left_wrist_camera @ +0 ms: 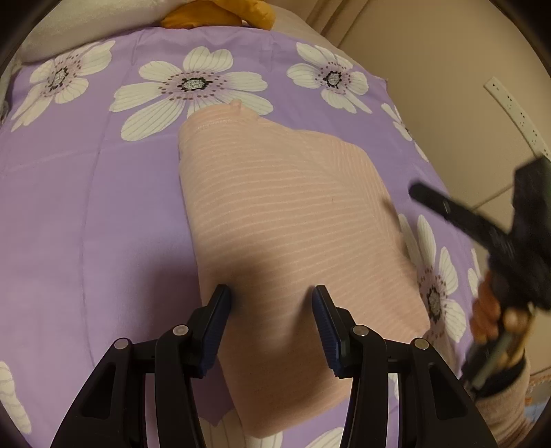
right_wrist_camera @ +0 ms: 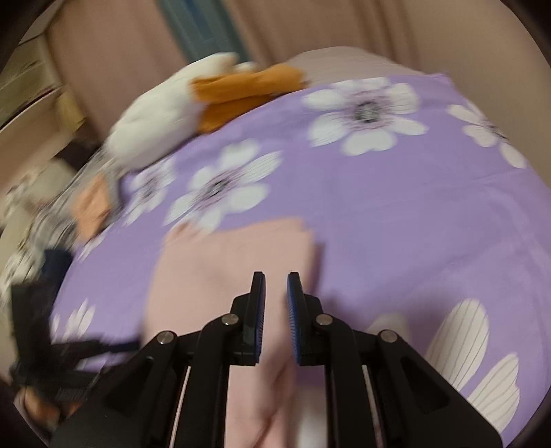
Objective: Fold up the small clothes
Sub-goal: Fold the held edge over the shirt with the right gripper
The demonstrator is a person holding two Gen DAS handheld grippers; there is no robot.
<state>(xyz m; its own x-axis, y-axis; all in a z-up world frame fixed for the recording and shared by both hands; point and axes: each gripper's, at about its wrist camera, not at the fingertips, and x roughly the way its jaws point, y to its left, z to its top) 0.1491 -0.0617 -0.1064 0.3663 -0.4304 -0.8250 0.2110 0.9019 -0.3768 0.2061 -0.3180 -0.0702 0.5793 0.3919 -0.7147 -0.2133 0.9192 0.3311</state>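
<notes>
Garment: a pink ribbed garment (left_wrist_camera: 286, 213), folded into a long shape, lies flat on the bed. In the left wrist view it runs from mid-frame down toward the near edge. A small knot or tie shows at its far end.

Surface: a purple bedspread (left_wrist_camera: 89, 193) printed with large white flowers. It lies smooth around the garment, with faint creases only.

Far end of bed: a white and orange plush toy (right_wrist_camera: 193, 100) rests at the far edge of the spread. A white pillow (left_wrist_camera: 82, 27) sits beside it in the left wrist view.

Room: a beige wall or cabinet panel rises at the right of the left wrist view. Pink curtains (right_wrist_camera: 113, 58) hang behind the bed in the right wrist view, which is blurred.

Left gripper (left_wrist_camera: 272, 293): jaws stand moderately apart, empty, with the garment's near part lying beneath and between the fingers. Whether the tips touch the cloth cannot be told.

Right gripper (right_wrist_camera: 275, 275): jaws stand narrowly apart with a clear gap and nothing clamped. It hovers over the garment's near right portion. In the left wrist view it appears blurred at the right, off the garment's edge.

Hand: a hand (left_wrist_camera: 489, 317) with a pink sleeve grips the right tool's handle.
</notes>
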